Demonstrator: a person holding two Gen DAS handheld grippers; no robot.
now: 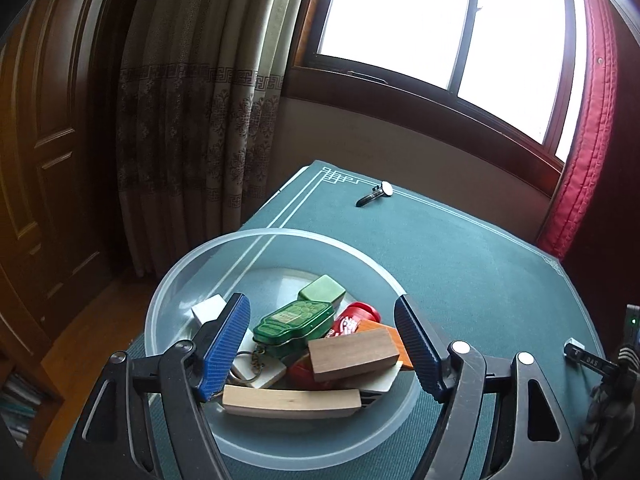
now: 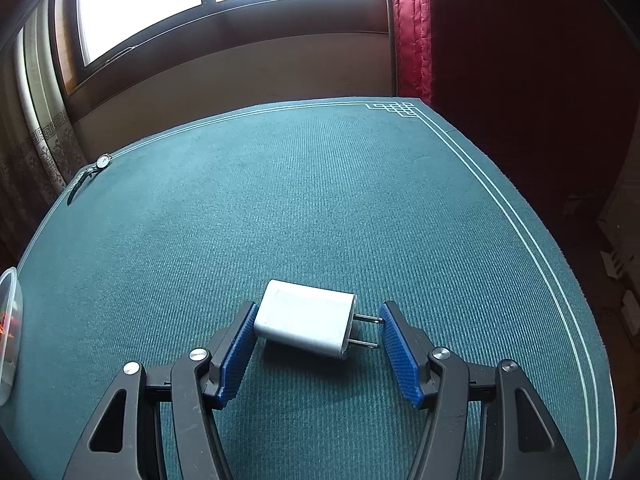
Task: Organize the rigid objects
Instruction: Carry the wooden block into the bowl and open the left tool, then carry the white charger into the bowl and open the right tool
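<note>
Here one charger [image 2: 305, 325], one watch [image 2: 90, 172]

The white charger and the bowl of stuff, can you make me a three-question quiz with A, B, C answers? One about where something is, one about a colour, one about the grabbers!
1. Where does the white charger lie?
A. in the bowl
B. on the green table cloth, between the right gripper's fingers
C. on the window sill

2. What colour is the bottle-shaped tin in the clear bowl?
A. green
B. yellow
C. purple

3. How does the left gripper stand?
A. shut on a wooden block
B. not in view
C. open above the bowl

Answers: 1 B, the charger rests on the cloth with a blue pad on each side. 2 A, its lid is dark green. 3 C, the pads stand wide apart and grip nothing.
</note>
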